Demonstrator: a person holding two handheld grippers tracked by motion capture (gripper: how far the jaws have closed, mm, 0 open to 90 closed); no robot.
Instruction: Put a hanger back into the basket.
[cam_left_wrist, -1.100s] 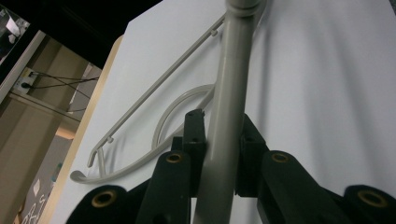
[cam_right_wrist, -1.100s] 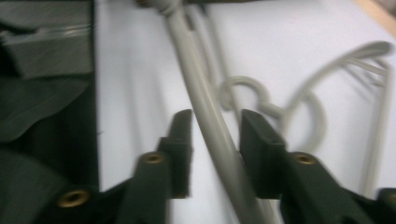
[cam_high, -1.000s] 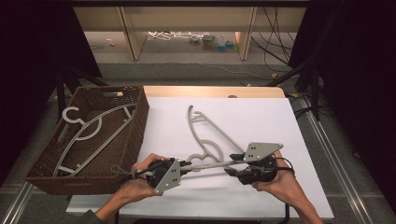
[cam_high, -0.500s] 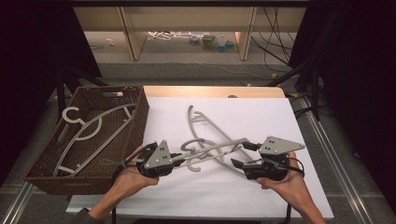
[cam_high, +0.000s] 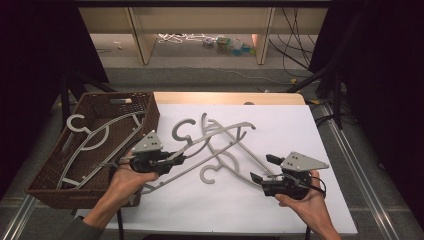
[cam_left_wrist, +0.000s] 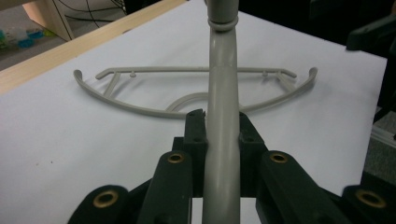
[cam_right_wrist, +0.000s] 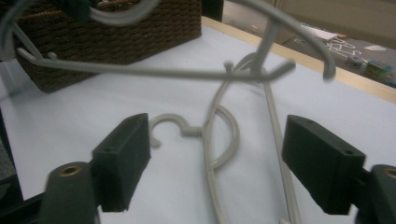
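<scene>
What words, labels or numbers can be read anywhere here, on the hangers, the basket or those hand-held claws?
None can be read.
The grey hangers, the wicker basket and both claws, left and right, carry no visible writing.
The small items on the floor beyond the table are too blurred to read.

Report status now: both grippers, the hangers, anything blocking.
Left gripper shut on one grey hanger, lifted. Right gripper open, holding nothing. Second hanger flat on the white table. Third hanger in the wicker basket. Nothing blocking.
</scene>
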